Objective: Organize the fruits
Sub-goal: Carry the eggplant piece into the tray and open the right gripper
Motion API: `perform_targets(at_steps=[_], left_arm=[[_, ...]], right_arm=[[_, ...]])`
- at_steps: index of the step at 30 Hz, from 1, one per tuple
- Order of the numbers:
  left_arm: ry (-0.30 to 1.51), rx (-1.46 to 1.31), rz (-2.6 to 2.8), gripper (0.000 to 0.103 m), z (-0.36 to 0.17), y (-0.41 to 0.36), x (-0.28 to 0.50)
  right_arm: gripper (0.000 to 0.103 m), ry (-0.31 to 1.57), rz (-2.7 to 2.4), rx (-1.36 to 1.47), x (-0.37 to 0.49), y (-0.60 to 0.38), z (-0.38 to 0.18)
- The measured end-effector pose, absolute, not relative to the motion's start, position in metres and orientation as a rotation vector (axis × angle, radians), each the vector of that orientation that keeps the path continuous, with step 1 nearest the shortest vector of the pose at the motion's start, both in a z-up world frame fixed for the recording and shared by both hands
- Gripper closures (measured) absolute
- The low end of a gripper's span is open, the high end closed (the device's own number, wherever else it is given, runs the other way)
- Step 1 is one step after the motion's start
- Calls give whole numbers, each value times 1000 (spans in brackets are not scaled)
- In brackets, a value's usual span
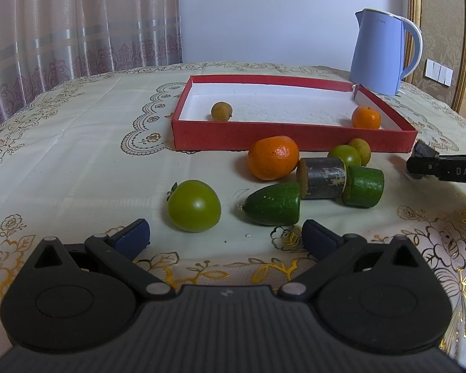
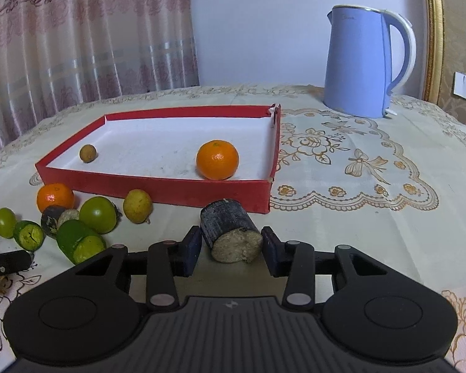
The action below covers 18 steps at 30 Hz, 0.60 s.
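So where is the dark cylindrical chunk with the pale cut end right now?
In the right wrist view, the dark chunk sits between the right gripper fingers, just in front of the red tray's near wall, below the orange.

The tablecloth [image 2: 341, 168] looked like smooth cloth with a faint sheen and shiny gold printing. Ahead of the right gripper [image 2: 231, 248], the red box [image 2: 158, 191] had matt, slightly fuzzy card walls and a white, grainy paper floor. The 2 oranges [image 2: 217, 160] [image 1: 273, 157] had glossy, dimpled skin. Between the right gripper's matt blue pads lay a dark cylinder piece [image 2: 230, 233] with a scuffed, flaky skin and a rough, fibrous cut end. The kettle [image 2: 360, 62] was smooth satin plastic. Ahead of the left gripper [image 1: 226, 236], the green tomato [image 1: 193, 205] shone smooth.
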<state>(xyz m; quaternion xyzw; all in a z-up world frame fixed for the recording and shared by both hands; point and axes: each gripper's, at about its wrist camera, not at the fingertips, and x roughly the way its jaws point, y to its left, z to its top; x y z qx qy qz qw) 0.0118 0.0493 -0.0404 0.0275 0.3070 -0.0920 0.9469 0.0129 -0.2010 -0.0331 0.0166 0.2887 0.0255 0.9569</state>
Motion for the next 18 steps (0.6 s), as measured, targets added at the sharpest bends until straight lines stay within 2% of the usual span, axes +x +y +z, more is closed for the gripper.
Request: perform_targets(at_steps=[7, 18], left_arm=[[625, 57, -187, 0, -40, 49, 12], [625, 57, -187, 0, -40, 49, 12]], right_arm=[[62, 517, 63, 16, 14, -190, -8], [62, 482, 83, -86, 77, -149, 8]])
